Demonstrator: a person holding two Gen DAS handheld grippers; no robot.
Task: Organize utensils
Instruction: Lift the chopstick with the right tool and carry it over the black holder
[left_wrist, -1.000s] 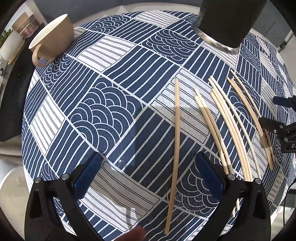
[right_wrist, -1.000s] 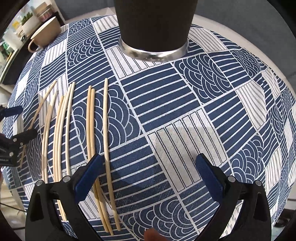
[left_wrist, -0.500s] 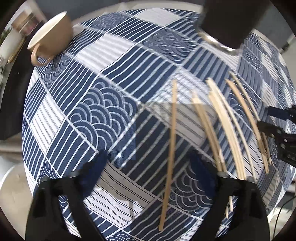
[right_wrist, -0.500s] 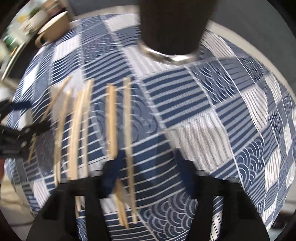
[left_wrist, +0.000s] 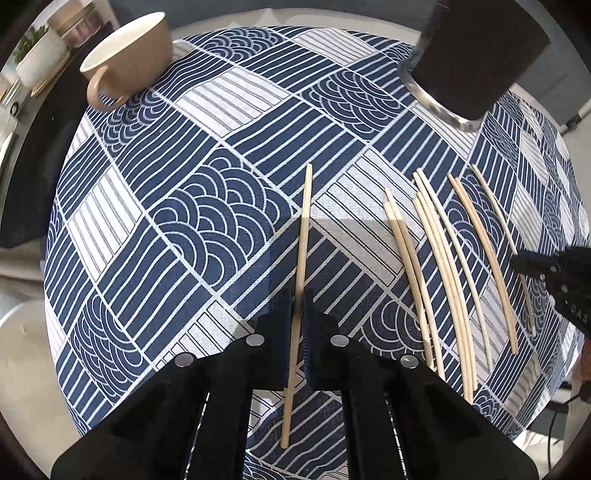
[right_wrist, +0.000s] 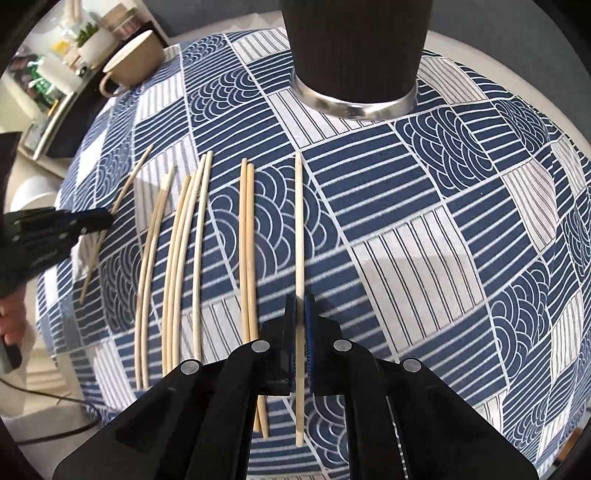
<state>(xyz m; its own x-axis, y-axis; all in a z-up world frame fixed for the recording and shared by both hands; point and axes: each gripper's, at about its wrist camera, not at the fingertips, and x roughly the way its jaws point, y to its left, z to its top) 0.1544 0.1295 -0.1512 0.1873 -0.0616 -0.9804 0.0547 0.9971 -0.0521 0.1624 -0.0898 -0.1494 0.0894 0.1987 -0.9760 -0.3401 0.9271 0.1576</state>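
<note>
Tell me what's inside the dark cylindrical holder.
Cannot tell. Both views show only the dark holder's outer wall and metal base ring on the patterned tablecloth; its opening lies outside the frame.

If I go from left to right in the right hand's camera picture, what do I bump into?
Left gripper shut on a thin chopstick → a spread of loose chopsticks → a close pair of chopsticks → single chopstick clamped in the right gripper → bare patterned tablecloth.

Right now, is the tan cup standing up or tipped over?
Standing up. The tan cup sits on the tablecloth with its open mouth facing upward and its handle at the side.
</note>
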